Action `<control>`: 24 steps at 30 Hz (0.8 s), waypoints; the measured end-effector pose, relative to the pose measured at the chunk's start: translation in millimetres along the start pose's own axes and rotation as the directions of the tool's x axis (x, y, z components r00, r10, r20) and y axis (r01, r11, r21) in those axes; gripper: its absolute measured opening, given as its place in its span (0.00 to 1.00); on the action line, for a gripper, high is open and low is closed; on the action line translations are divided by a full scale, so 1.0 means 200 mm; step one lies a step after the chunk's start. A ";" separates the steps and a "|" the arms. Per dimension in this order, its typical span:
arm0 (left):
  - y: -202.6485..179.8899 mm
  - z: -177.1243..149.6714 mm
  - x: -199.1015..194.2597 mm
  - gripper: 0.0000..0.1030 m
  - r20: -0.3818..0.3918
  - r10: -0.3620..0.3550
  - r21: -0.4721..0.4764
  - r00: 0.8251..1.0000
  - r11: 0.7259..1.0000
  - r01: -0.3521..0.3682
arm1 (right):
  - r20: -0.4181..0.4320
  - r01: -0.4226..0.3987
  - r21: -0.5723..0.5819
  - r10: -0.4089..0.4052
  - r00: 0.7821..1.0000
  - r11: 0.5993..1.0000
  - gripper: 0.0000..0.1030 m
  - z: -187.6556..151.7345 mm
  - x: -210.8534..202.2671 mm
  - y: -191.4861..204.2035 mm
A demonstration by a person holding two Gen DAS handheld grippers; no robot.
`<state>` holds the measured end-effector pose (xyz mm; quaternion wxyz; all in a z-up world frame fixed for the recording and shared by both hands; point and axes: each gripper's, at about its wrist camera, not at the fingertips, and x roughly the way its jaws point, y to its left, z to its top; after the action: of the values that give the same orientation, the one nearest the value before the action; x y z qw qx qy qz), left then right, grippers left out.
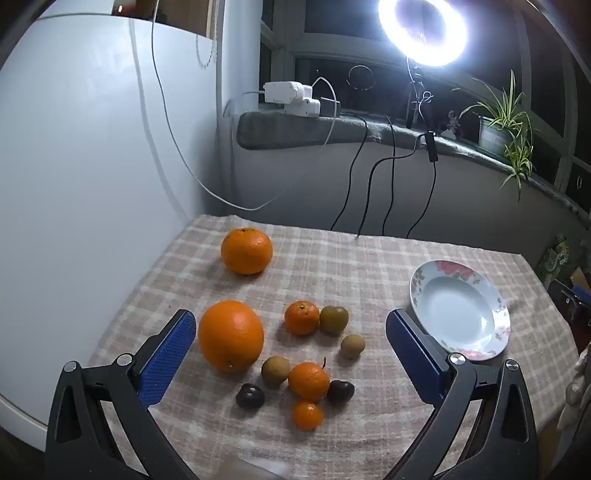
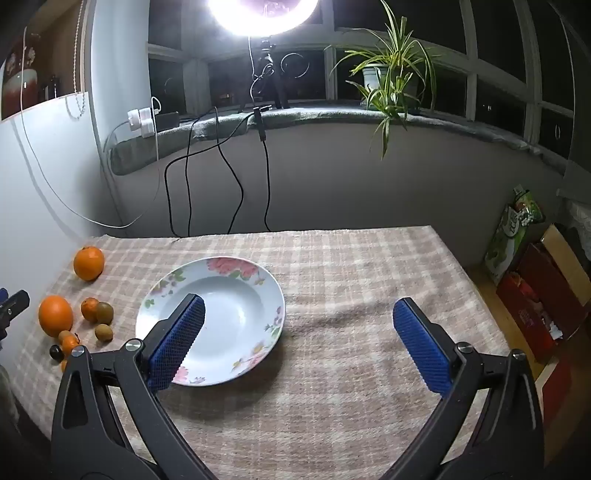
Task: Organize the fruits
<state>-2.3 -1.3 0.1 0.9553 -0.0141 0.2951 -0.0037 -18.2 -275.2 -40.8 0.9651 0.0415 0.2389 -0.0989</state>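
Observation:
Two big oranges lie on the checked cloth: one near (image 1: 231,335), one farther back (image 1: 246,251). Between my left gripper's fingers sit small tangerines (image 1: 301,317), brown-green round fruits (image 1: 334,320) and dark ones (image 1: 250,396). My left gripper (image 1: 290,328) is open and empty, above the fruit cluster. An empty flowered plate (image 1: 476,352) lies to its right. In the right wrist view the plate (image 2: 236,269) is left of centre and the fruits (image 2: 55,315) lie at far left. My right gripper (image 2: 299,314) is open and empty, its left finger over the plate.
A ring light (image 1: 421,29) on a stand, cables (image 1: 369,177), power adapters (image 1: 291,98) and a potted plant (image 2: 388,77) are on the window ledge behind the table. A white wall panel (image 1: 74,147) is left. Bags and boxes (image 2: 535,288) stand right of the table.

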 end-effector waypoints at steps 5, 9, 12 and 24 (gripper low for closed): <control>0.04 -0.06 0.02 0.99 -0.008 -0.017 -0.009 1.000 1.000 0.017 | -0.041 0.010 -0.001 -0.010 0.999 1.000 1.00 0.00 0.02 0.02; 0.03 -0.06 0.05 0.99 -0.017 0.007 -0.008 1.000 1.000 -0.007 | -0.043 0.018 -0.011 -0.018 0.999 1.000 1.00 0.01 0.03 0.01; 0.03 -0.05 0.05 0.99 -0.019 0.014 -0.014 1.000 1.000 -0.014 | -0.032 0.016 -0.006 -0.016 0.999 1.000 1.00 -0.01 0.03 0.00; 0.03 -0.04 0.06 0.99 -0.025 0.014 -0.017 1.000 1.000 -0.014 | -0.036 0.010 0.003 -0.010 0.999 1.000 1.00 -0.01 0.05 0.01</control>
<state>2.2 3.7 -13.6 0.9515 -0.0201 0.3069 0.0052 -10.8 -275.0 -47.8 0.9600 0.0436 0.2564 -0.1035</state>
